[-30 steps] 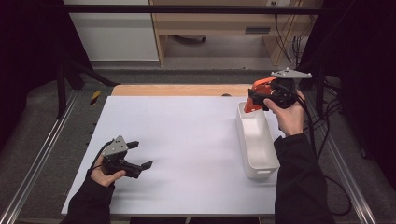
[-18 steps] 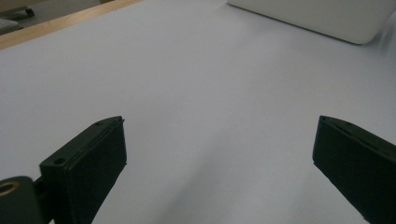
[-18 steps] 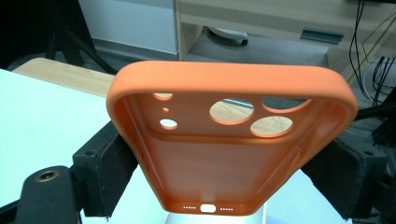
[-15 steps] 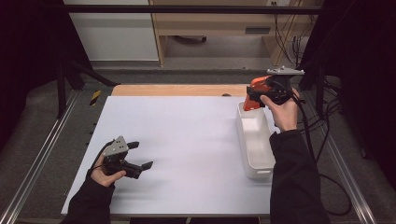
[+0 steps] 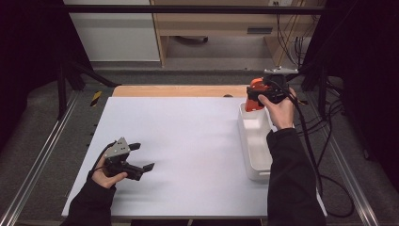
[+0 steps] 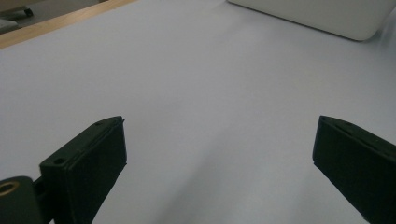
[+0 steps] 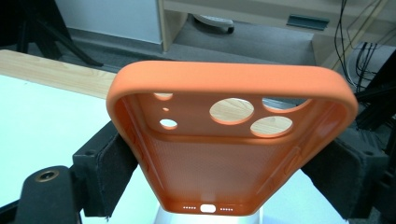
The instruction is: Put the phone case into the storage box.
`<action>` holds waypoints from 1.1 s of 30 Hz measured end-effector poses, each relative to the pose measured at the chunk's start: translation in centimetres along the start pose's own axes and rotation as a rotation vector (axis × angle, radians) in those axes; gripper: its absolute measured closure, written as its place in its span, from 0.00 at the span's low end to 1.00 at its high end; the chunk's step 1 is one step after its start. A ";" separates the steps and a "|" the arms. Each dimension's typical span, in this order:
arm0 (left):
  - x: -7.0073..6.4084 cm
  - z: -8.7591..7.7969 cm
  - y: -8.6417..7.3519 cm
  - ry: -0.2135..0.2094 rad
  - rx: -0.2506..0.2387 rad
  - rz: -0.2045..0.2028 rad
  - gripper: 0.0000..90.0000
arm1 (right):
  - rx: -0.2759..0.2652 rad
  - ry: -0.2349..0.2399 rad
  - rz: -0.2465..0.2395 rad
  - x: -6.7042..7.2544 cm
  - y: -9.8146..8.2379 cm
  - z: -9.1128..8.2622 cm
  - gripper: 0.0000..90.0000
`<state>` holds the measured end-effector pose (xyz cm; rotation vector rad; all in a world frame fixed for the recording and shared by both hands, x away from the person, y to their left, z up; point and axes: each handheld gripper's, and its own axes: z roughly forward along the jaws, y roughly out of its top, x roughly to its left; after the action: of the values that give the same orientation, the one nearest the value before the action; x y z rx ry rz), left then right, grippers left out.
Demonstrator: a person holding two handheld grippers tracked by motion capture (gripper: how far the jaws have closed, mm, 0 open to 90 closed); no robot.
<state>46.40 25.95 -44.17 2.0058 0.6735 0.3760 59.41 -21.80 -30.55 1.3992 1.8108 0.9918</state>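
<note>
The right gripper (image 5: 256,96) was clamped on an orange phone case (image 5: 254,93), held up above the far end of the long white tray (image 5: 256,155) that lay along the right side of the tabletop (image 5: 188,141). From the right gripper view the case (image 7: 229,140) sat between the two black fingers (image 7: 105,163), its long sides pressed by the pads, with its hollow inside facing the camera. The round camera cut-outs were at the top and the charging port slot at the bottom. Through those cut-outs I could see the pale wood of the strip (image 5: 179,91) at the far edge of the tabletop. The person's right hand (image 5: 278,110) gripped the tool from behind, and its black cable (image 5: 310,150) trailed down over the right edge of the tabletop.

The left gripper (image 5: 141,157) rested low at the near left part of the tabletop, well apart from the tray and the case. Its fingers (image 6: 88,161) stood released and wide, with only bare white surface between them. The left hand (image 5: 106,176) held it from below, the dark sleeve coming in from the bottom. In the left gripper view a corner of the tray (image 6: 327,16) showed far off at the top right.
</note>
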 end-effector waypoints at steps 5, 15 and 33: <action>0.0 0.0 0.0 -0.001 0.000 0.002 0.03 | 0.013 -0.010 0.020 -0.2 -0.2 0.9 0.18; -0.1 0.2 -0.1 -0.003 0.010 0.007 0.03 | 0.043 -0.026 0.033 -0.3 -0.9 2.5 0.18; -0.1 0.2 -0.1 -0.006 0.012 0.011 0.03 | 0.073 -0.048 0.069 0.0 -1.8 4.6 0.17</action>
<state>46.41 25.76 -44.35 2.0216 0.6625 0.3739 62.36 -21.21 -34.41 1.5261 1.7906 0.9268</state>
